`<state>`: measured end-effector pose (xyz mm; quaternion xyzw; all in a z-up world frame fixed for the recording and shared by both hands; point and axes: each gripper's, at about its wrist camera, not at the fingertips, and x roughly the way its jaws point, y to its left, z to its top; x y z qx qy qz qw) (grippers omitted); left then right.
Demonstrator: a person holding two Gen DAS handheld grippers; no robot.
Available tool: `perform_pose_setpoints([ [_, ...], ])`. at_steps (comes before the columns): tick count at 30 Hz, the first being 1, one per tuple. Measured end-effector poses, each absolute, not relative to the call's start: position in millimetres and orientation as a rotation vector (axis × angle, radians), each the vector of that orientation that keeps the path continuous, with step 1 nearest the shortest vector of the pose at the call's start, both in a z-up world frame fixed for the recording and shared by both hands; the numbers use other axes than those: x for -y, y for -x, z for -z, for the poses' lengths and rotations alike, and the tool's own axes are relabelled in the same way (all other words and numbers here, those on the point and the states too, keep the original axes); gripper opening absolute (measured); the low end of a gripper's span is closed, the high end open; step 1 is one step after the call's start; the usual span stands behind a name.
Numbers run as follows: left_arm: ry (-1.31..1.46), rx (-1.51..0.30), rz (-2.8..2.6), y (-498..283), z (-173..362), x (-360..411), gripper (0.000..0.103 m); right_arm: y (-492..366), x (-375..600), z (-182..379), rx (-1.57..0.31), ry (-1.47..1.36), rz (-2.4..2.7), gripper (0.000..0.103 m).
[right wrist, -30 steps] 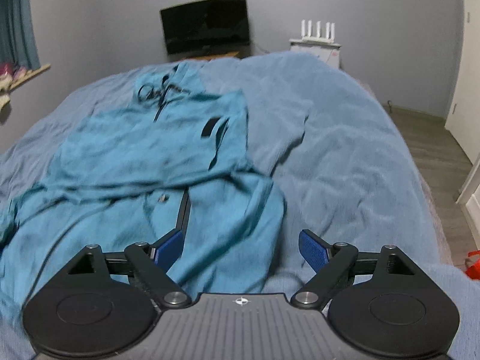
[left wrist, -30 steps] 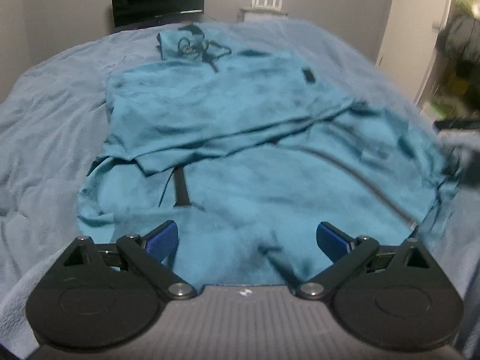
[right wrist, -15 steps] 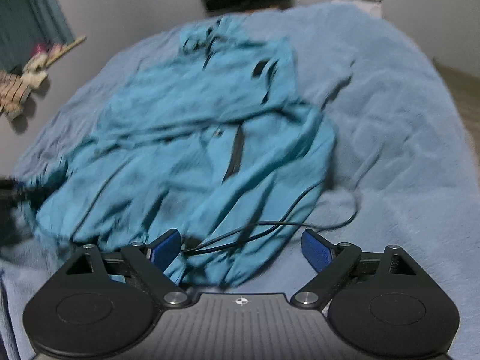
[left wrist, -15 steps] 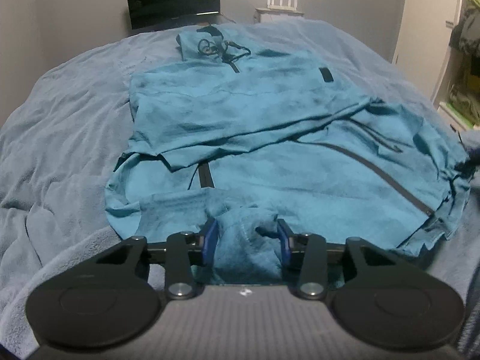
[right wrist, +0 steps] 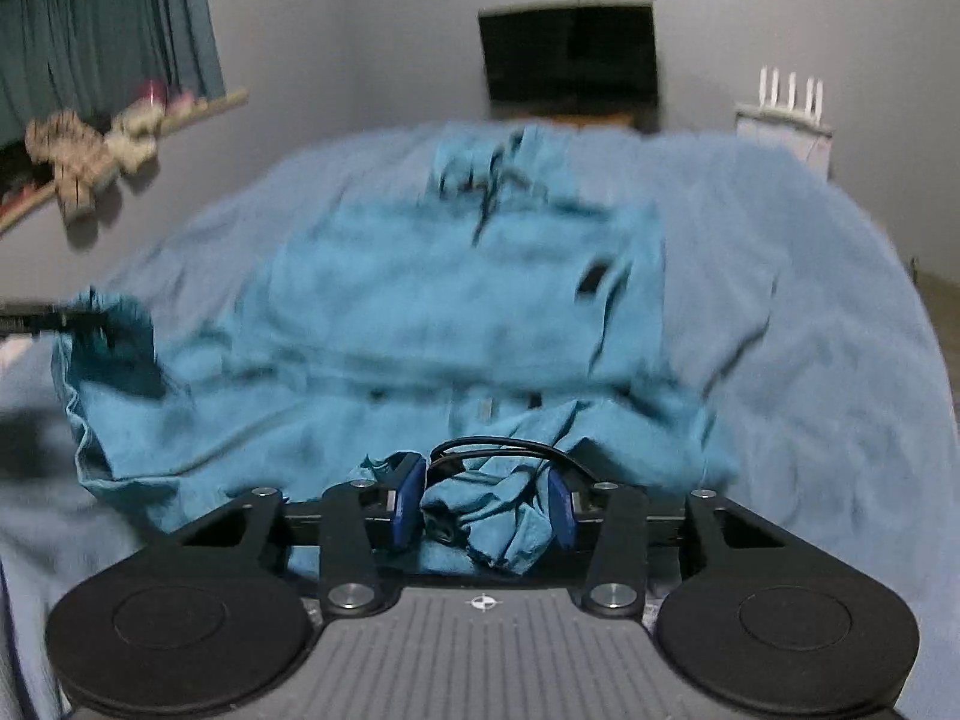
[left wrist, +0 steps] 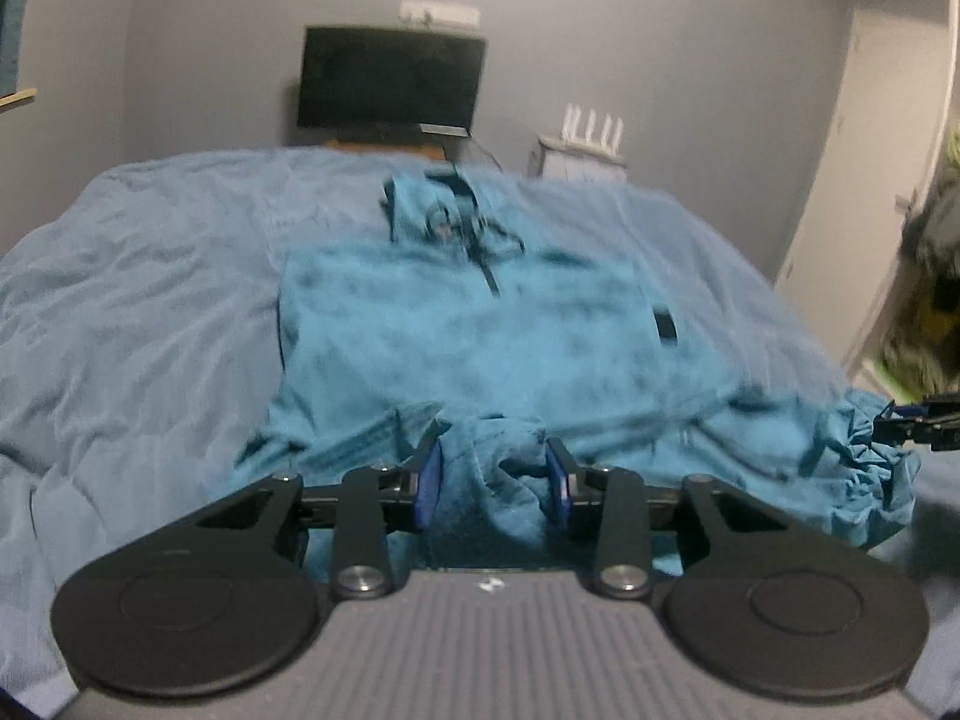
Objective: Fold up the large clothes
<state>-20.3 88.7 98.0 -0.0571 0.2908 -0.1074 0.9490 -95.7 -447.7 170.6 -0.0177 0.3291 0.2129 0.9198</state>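
Observation:
A large teal hoodie (left wrist: 480, 336) lies spread on the bed, collar toward the far wall; it also shows in the right wrist view (right wrist: 432, 324). My left gripper (left wrist: 493, 483) is shut on a bunched fold of the hoodie's near hem and holds it lifted. My right gripper (right wrist: 485, 507) is shut on the other near corner of the hem, with a black cord (right wrist: 498, 447) looping over the cloth there. Each gripper shows at the edge of the other's view, holding cloth. Both views are blurred by motion.
The bed is covered by a grey-blue blanket (left wrist: 150, 312). A dark TV (left wrist: 390, 84) and a white router (left wrist: 591, 126) stand by the far wall. A door (left wrist: 888, 180) is at the right; a shelf with soft toys (right wrist: 90, 150) at the left.
The right gripper has shut on the hem; it was open half a second ago. Both grippers have lifted the near hem, and the views have tilted up toward the far wall.

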Motion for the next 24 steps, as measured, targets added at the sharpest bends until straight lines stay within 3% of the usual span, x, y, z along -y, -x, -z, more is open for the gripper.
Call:
perform_pose_setpoints([
  [9,0.204,-0.416,0.105,-43.6,-120.4,-118.5,0.03,9.3,435.8,-222.8,-0.471,-0.051,-0.362,0.045],
  [16,0.195,-0.372,0.052,-111.1,-114.9,-122.2,0.016,-63.7,414.3,-213.1,-0.422,-0.108,-0.283,0.045],
  [20,0.277,-0.382,0.107,-136.3,-99.5,-134.1,0.017,-91.5,402.4,-195.4,-0.422,-0.102,-0.269,0.045],
  [22,0.374,-0.372,0.165,-139.2,-89.1,-149.2,0.041,-98.2,399.7,-188.0,-0.422,-0.093,-0.267,0.045],
  [23,0.418,-0.37,0.192,-140.7,-84.1,-157.2,0.079,-98.7,399.1,-184.6,-0.418,-0.087,-0.269,0.045],
  [24,0.453,-0.374,0.209,-143.6,-78.0,-165.1,0.103,-95.6,396.6,-180.2,-0.416,-0.081,-0.272,0.045],
])
